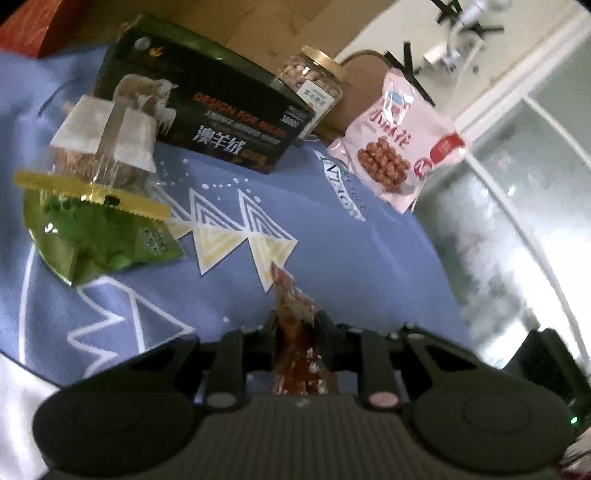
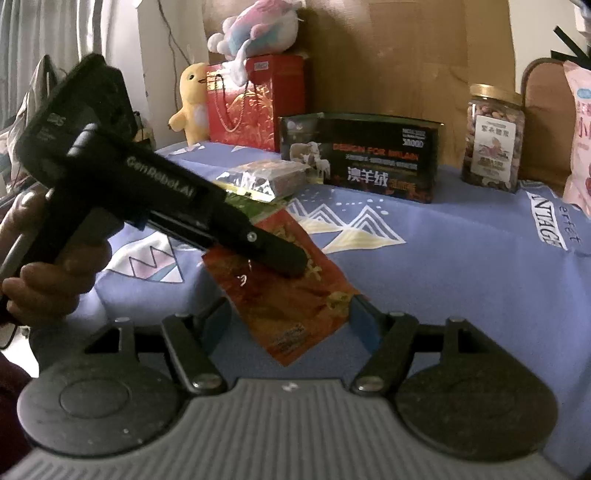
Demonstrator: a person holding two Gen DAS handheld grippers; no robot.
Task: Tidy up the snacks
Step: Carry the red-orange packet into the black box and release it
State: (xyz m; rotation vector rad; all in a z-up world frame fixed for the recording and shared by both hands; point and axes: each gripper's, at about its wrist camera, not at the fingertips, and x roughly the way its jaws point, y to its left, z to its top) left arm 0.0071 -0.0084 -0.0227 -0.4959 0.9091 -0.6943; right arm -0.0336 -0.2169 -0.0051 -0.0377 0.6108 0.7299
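The left gripper (image 1: 295,325) is pinched tight on the red snack packet (image 2: 291,295), low in the middle of the frame, just over the blue cloth (image 1: 369,266). The right gripper (image 2: 291,317) stands wide, its jaws either side of the packet without pressing. It looks light, thin, floppy and crinkly, probably slippery; a flat edge seam seems the safest hold.

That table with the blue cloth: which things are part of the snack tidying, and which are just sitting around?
Part of the job:
red snack packet, pinched in the left gripper
green packet
clear-wrapped snack
pink bag
nut jar
right gripper, jaws open

Just lying about:
dark box
red gift bag
yellow plush duck
pink plush toy
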